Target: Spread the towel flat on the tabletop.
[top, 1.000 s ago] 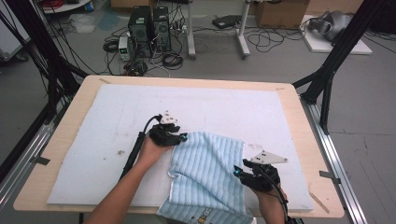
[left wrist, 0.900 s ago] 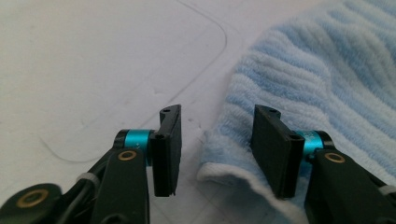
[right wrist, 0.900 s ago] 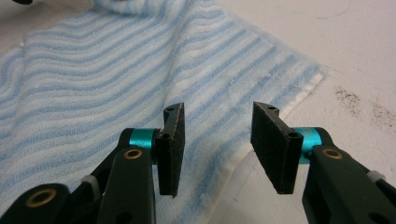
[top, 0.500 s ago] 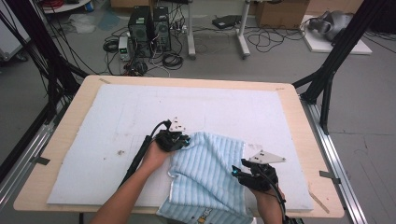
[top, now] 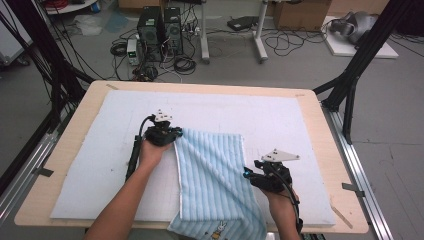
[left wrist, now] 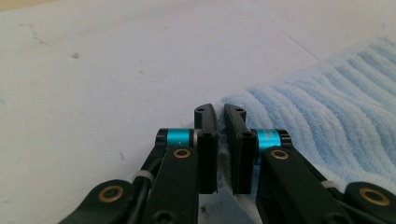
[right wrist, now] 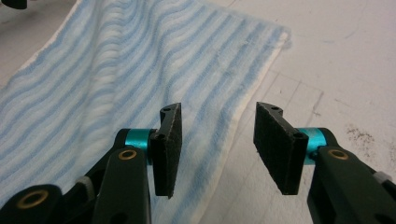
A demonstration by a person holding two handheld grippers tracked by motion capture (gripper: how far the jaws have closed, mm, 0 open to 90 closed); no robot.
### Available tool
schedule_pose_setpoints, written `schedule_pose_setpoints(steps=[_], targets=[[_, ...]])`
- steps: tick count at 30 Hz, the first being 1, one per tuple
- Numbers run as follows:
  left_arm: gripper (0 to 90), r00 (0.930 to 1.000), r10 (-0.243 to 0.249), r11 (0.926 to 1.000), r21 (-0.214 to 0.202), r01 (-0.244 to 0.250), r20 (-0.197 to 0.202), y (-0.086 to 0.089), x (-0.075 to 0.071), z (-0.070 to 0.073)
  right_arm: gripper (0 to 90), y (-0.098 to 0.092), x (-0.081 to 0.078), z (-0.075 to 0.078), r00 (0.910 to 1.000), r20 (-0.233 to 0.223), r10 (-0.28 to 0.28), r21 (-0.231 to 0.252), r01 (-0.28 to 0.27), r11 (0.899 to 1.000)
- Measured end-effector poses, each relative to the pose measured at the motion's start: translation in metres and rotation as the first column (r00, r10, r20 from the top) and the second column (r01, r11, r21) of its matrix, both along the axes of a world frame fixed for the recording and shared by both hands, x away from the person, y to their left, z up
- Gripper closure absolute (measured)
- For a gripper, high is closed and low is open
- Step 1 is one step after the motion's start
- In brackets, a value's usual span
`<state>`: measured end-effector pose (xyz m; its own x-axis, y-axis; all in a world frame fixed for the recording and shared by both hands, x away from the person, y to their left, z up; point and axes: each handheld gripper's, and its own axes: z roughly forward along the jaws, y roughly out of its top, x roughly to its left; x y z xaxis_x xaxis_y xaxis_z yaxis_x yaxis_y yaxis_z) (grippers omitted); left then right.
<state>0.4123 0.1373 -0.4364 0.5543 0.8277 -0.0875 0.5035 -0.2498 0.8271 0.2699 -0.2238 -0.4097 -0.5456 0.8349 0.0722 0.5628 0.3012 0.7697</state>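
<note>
High view: left gripper has just closed, pinching the striped towel's far-left corner; right gripper, jaws apart, seemingly hovers beside its right edge.

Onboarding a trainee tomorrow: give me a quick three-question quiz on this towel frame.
1. True or false: the left gripper is shut on the towel.
2. The right gripper is: A) shut on the towel, B) open over the towel's edge, C) lifted off, holding a cup.
3. What printed figure sits at the towel's near end?

Key: 1 true, it pinches the far left corner. 2 B. 3 A small cartoon rabbit.
</note>
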Motion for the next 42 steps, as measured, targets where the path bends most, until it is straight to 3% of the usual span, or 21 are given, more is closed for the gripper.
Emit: schedule_pose_setpoints(steps=[4,8,11,16,19,24,27,30,33,37,42], targets=[[81.4,0.9999,0.007,0.9998,-0.018,-0.008,-0.010,0.002,0.000,0.000,50.8,0.001,0.002,0.002,1.0000,0.000,0.000,0.010,0.000,1.000],[50.3,0.9995,0.032,0.9979,-0.057,-0.032,0.008,0.003,-0.002,0.004,48.6,0.003,0.005,0.000,1.0000,-0.003,0.002,0.009,-0.002,1.000],[43.9,0.9985,0.044,0.9974,-0.058,-0.042,0.032,0.007,-0.006,0.008,47.0,0.003,0.007,-0.001,0.9998,-0.001,-0.020,0.006,0.020,1.000],[42.4,0.9971,0.066,0.9940,-0.091,-0.062,0.040,0.023,-0.012,0.018,44.6,-0.002,0.013,0.000,0.9994,0.007,-0.034,0.026,0.034,0.999],[42.4,0.9966,0.071,0.9940,-0.086,-0.068,0.040,0.032,-0.018,0.021,41.7,-0.007,0.021,0.000,0.9981,0.018,-0.059,0.033,0.058,0.998],[43.1,0.9975,0.071,0.9945,-0.077,-0.071,0.001,0.040,-0.024,0.017,40.8,-0.010,0.043,0.000,0.9945,0.037,-0.098,0.030,0.097,0.995],[43.1,0.9979,0.040,0.9958,-0.080,-0.044,-0.051,0.035,-0.025,0.012,40.9,-0.005,0.058,-0.002,0.9955,0.022,-0.093,0.001,0.093,0.996],[43.7,0.9981,0.010,0.9978,-0.065,-0.014,-0.061,0.022,-0.030,0.006,40.8,0.006,0.074,-0.005,0.9970,0.017,-0.076,-0.032,0.076,0.997],[45.3,0.9981,-0.003,0.9989,-0.047,0.000,-0.061,0.014,-0.031,0.001,42.5,0.019,0.088,-0.011,0.9929,0.073,-0.093,-0.056,0.097,0.994],[46.1,0.9964,0.038,0.9959,-0.079,-0.044,-0.076,0.014,-0.026,-0.003,43.1,0.035,0.111,-0.023,0.9956,0.014,-0.093,-0.085,0.093,0.992],[45.6,0.9894,0.085,0.9899,-0.103,-0.097,-0.118,0.016,-0.017,-0.013,48.5,0.043,0.124,-0.029,0.9981,-0.023,-0.058,-0.094,0.055,0.994]])
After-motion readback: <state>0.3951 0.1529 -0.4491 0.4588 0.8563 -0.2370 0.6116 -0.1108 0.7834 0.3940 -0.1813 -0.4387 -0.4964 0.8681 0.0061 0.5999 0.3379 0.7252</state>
